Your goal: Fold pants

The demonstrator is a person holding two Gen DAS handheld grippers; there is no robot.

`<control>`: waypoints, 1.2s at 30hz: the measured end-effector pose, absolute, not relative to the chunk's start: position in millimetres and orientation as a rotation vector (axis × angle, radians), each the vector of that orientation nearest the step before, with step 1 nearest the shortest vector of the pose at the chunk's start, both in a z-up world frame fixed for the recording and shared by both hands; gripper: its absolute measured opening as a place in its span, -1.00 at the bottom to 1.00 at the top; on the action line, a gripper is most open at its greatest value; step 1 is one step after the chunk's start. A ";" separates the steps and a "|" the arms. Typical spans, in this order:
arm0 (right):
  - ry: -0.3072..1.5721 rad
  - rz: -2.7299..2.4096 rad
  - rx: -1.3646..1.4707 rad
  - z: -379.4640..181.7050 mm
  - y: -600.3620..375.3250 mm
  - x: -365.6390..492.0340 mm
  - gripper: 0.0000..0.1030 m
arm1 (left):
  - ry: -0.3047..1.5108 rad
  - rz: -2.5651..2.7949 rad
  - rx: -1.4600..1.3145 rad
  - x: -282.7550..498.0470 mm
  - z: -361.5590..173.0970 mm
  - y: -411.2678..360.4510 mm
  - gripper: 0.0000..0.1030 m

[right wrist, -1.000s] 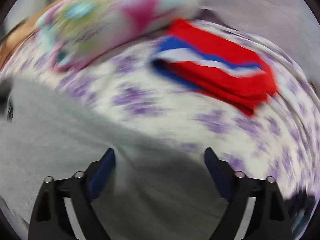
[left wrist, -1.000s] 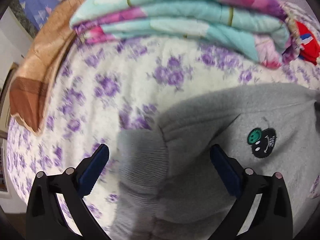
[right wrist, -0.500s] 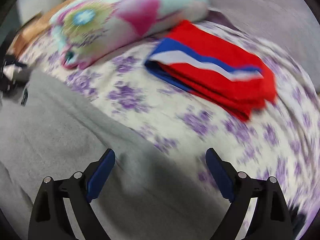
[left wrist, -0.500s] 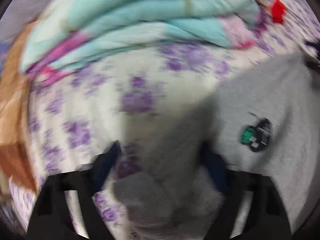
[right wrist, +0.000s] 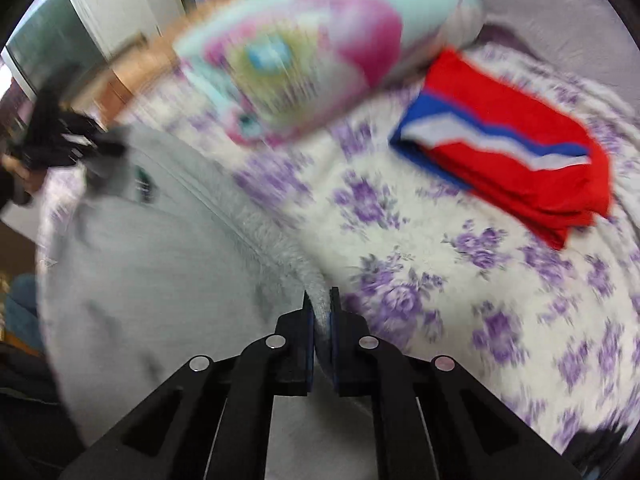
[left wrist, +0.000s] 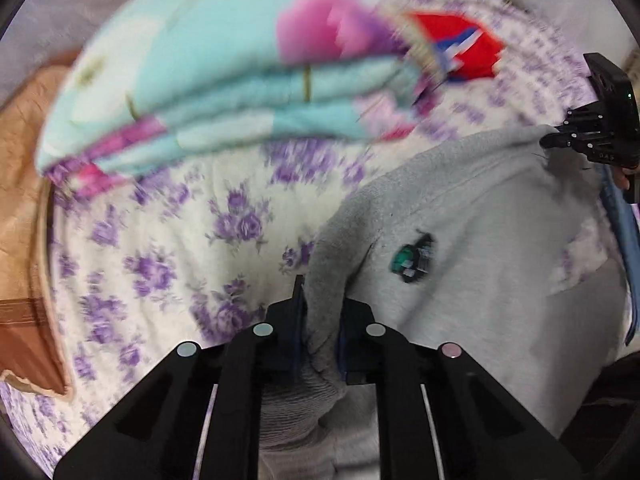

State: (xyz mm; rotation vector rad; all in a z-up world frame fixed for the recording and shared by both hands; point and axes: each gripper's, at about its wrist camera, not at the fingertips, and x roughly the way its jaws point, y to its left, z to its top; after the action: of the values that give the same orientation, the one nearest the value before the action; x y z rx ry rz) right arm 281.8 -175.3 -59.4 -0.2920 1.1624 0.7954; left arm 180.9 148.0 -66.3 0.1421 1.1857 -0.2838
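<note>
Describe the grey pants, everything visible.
The grey pants look like soft fleecy knit, with a ribbed cuff or band at the left gripper and a small green-and-black patch. They lie spread on the purple-flowered bedspread. Both grippers are shut on an edge: the left on bunched fabric by the ribbing, the right gripper on a thin edge.

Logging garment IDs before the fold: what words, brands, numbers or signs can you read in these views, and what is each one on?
No text is legible.
Patch on the grey pants: green-and-black emblem, any lettering too blurred.
Right gripper body: faint marking, too small to read.
Red, white and blue folded cloth: stripes only.
</note>
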 end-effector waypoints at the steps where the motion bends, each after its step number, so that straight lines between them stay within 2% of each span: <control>1: 1.145 0.811 -0.268 -45.2 -181.2 272.7 -0.87 | 1.160 -0.293 0.137 175.6 -56.7 152.6 -0.77; 5: 1.108 0.899 -0.204 -0.9 -205.3 208.0 -0.87 | 1.054 -0.351 0.135 128.6 -14.0 161.2 -0.76; 9: 1.178 0.936 -0.163 -0.5 -221.6 127.6 -0.86 | 1.050 -0.385 0.182 71.5 -2.3 152.6 -0.74; 15: 1.332 0.950 -0.072 -52.5 -208.5 36.5 -0.86 | 1.145 -0.377 0.210 14.0 -42.2 156.9 -0.71; 20: 1.388 0.905 -0.023 -83.2 -199.1 -0.4 -0.84 | 1.194 -0.355 0.204 -5.6 -79.9 167.7 -0.65; 23: 1.411 0.845 -0.045 -105.5 -193.9 -14.7 -0.71 | 1.213 -0.343 0.232 -12.7 -99.6 168.0 -0.59; 24: 1.421 0.821 -0.057 -115.8 -192.5 -14.9 -0.63 | 1.216 -0.343 0.238 -15.0 -100.7 166.1 -0.57; 25: 1.429 0.804 -0.059 -121.7 -191.0 -17.1 -0.48 | 1.209 -0.344 0.253 -18.8 -97.8 162.7 -0.54; 26: 1.424 0.796 -0.055 -120.6 -189.5 -21.1 -0.36 | 1.202 -0.346 0.263 -22.1 -93.9 160.4 -0.48; 27: 1.416 0.796 -0.052 -117.1 -188.0 -23.6 0.01 | 1.196 -0.358 0.267 -27.8 -86.7 158.9 -0.19; 28: 1.403 0.801 -0.052 -110.4 -186.7 -27.2 0.18 | 1.194 -0.364 0.267 -33.0 -80.3 158.5 0.32; 29: 1.380 0.817 -0.055 -100.8 -185.7 -32.0 0.26 | 1.168 -0.362 0.270 -40.6 -70.2 159.5 0.52; 30: 1.369 0.829 -0.056 -95.9 -185.4 -34.2 0.26 | 1.112 -0.365 0.273 -50.8 -56.1 162.4 0.58; 32: 1.345 0.828 -0.033 -84.9 -190.3 -34.3 0.26 | 1.071 -0.376 0.229 -60.0 -38.0 171.8 0.59; 34: 1.319 0.791 0.003 -75.4 -198.8 -27.4 0.26 | 1.048 -0.337 0.162 -59.7 -26.3 181.7 0.69; 36: 1.292 0.738 0.047 -69.1 -209.3 -17.0 0.26 | 1.045 -0.276 0.085 -52.1 -21.6 187.6 0.69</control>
State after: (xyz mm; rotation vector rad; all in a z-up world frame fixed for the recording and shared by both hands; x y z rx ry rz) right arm -17.0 -209.3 -69.1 0.0470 1.2916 0.7376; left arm -52.1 187.6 -21.6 0.0851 1.0450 -0.2764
